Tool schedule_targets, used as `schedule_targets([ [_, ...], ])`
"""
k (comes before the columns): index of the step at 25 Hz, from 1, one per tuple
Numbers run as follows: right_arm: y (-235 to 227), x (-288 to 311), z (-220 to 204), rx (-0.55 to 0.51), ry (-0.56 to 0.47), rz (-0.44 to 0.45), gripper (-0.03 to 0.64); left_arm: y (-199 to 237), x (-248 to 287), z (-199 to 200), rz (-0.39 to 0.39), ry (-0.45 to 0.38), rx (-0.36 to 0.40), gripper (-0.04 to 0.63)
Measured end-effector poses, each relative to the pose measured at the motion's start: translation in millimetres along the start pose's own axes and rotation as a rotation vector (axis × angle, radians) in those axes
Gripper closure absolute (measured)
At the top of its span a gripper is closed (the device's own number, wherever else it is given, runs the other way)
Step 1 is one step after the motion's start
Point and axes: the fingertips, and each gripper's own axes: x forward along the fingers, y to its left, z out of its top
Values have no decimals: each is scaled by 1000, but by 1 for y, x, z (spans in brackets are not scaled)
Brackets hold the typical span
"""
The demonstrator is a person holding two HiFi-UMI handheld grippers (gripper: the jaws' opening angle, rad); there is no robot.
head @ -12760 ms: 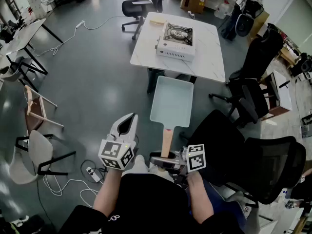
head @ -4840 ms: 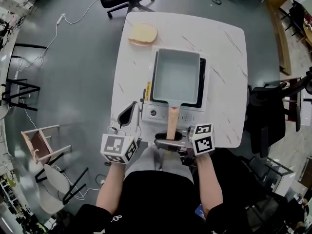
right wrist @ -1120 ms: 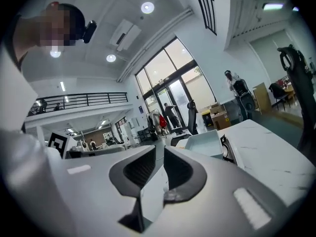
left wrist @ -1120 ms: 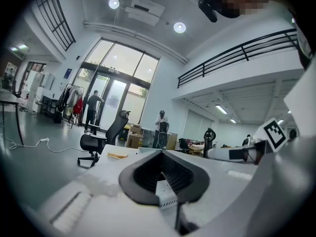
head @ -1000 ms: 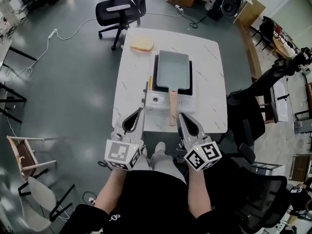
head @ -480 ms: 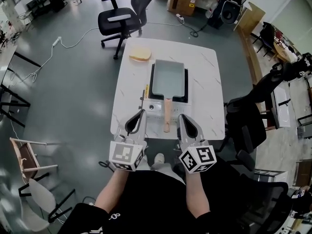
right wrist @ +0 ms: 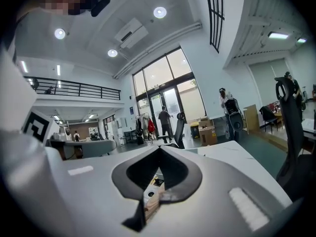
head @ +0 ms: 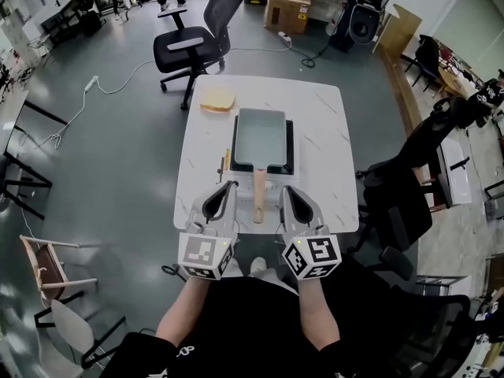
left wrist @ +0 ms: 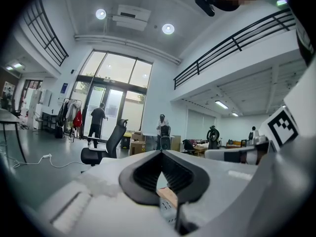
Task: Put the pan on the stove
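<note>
Grey floor [head: 118, 148] all around, and in the middle of it stood the white marbled desk [head: 323, 132], well lit and in full view from the head camera. Beyond its far edge a black office chair [head: 193, 42] sat turned away, with a cardboard box [head: 287, 10] further back. On the desk, towards the near side, was the stove [head: 272, 177], and there it was: the pan [head: 260, 138] lay flat on top of the stove, a pale rectangular pan covering nearly the whole burner area, its wooden handle [head: 258, 197] pointing straight back at the person and reaching out past the stove's front. Either side of that handle hung the two tools, level with each other and just short of the desk's near edge. The left tongs [head: 230, 186] were pressed together at the tips with nothing between them; the right tongs [head: 285, 189] were closed the same way, also empty. Neither touched the handle, which lay between them. Each gripper view showed jaws meeting at a point, with a bit of handle and stove front seen through the loop. Up at the desk's far left corner lay a slice of bread [head: 217, 99], apart from the stove
</note>
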Motion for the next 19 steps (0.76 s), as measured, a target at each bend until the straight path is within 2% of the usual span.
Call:
schedule_targets([
  [19,-14,14,11,-59,0,25,623,0,15,6,29,-12,-12,606],
])
